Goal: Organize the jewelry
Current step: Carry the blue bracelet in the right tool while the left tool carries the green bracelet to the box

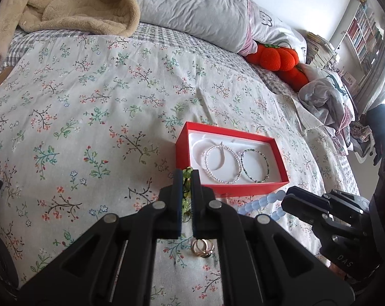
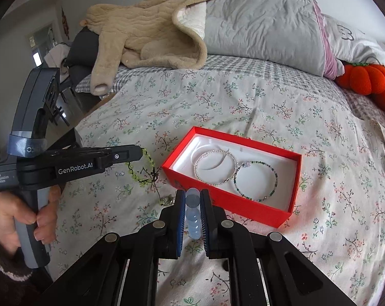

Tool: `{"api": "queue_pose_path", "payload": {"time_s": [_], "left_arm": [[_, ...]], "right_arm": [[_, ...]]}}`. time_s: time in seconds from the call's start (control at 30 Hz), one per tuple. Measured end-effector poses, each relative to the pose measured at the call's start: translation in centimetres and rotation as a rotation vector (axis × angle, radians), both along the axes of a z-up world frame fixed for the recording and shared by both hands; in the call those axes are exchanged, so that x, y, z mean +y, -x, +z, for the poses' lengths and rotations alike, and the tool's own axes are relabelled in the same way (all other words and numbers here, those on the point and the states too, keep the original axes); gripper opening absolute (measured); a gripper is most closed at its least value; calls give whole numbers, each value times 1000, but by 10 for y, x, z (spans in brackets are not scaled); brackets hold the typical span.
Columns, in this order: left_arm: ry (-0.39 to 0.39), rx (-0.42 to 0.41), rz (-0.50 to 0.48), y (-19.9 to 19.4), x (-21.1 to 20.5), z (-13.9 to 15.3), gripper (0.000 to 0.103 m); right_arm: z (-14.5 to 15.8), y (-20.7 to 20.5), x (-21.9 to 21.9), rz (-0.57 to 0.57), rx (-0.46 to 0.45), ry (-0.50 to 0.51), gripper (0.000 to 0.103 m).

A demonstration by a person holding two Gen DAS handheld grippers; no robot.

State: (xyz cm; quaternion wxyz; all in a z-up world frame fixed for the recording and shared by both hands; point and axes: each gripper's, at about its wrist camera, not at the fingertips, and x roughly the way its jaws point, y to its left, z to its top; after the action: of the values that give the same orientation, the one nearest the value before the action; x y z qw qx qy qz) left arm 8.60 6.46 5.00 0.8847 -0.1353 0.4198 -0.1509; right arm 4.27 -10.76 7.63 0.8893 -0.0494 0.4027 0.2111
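"GenRobot.AI" on left tool

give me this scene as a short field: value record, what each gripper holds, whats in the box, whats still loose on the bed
surface: floral bedspread
container: open red rectangular box with white lining
in box: clear beaded bracelet; dark green beaded bracelet, side by side
left gripper: shut on yellow-green beaded bracelet, just left of the box
right gripper: shut on pale blue round-bead bracelet, at the box's near side
loose: gold ring cluster on the bedspread under the left gripper
background: beige fleece garment; grey pillow; orange plush pumpkins
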Motion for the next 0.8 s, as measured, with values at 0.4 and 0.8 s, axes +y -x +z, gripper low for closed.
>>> {"api": "queue_pose_path", "payload": {"time_s": [0.4,0.8], "left_arm": [[94,-82,-24,-12,-16,31,6],[231,6,-94,-38,-61,5,6]], "right_arm": [[27,-23,-35,-106,-16,-105,11],[31,-48,-42,-179,-22,-153,12]]}}
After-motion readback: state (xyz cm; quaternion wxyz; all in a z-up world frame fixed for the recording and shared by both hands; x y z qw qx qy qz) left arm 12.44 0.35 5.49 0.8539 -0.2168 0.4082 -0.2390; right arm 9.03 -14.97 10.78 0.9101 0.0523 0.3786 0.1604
